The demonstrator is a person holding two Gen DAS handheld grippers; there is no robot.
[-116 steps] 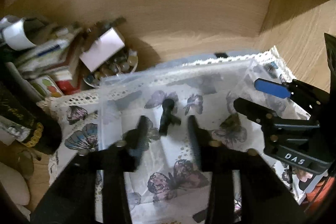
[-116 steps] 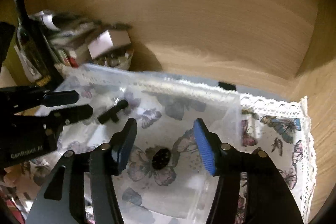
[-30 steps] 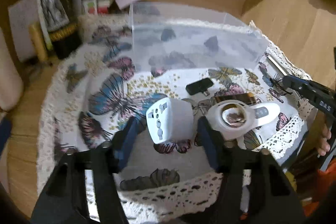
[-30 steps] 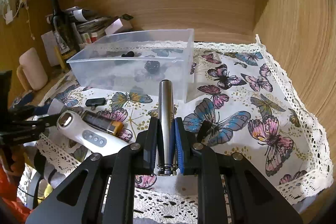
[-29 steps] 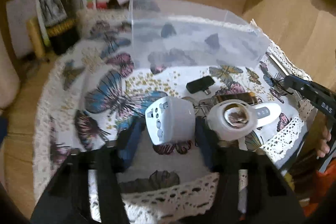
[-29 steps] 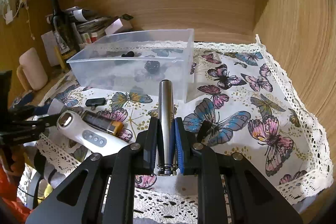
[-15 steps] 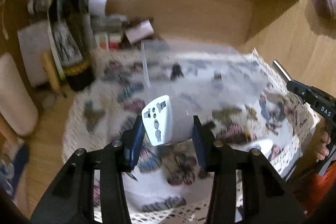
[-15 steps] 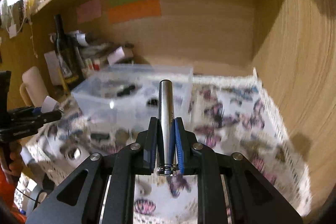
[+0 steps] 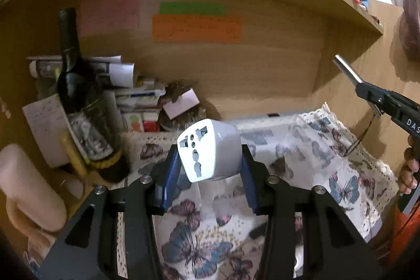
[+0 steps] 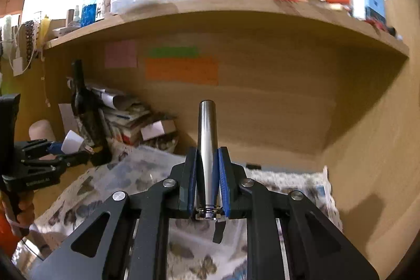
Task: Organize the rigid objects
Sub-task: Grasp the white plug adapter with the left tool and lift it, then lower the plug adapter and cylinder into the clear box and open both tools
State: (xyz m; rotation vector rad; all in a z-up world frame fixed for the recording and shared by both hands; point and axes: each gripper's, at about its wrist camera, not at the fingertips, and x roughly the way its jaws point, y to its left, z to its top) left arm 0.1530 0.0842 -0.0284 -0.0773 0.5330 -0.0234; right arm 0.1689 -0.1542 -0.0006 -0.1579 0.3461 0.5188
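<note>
My left gripper [image 9: 210,162] is shut on a white travel plug adapter [image 9: 210,150], held in the air above the butterfly cloth [image 9: 341,162]. In the right wrist view the left gripper [image 10: 76,152] shows at the left with the adapter [image 10: 72,141]. My right gripper [image 10: 207,162] is shut on a silver metal cylinder [image 10: 206,138] that points up and forward. The right gripper [image 9: 367,93] and the cylinder [image 9: 346,68] also show at the right of the left wrist view. The clear plastic bin [image 10: 147,164] lies below, blurred.
A dark wine bottle [image 9: 78,96] stands at the back left beside stacked papers and boxes [image 9: 136,96]. A cream roll [image 9: 26,183] lies at the far left. A wooden back wall with sticky notes [image 9: 197,28] and a shelf [image 10: 236,15] overhead enclose the space.
Both grippers have lifted and tilted upward with their objects. The adapter and the cylinder are now well above the cloth, and the views show the back wall and the shelf.
</note>
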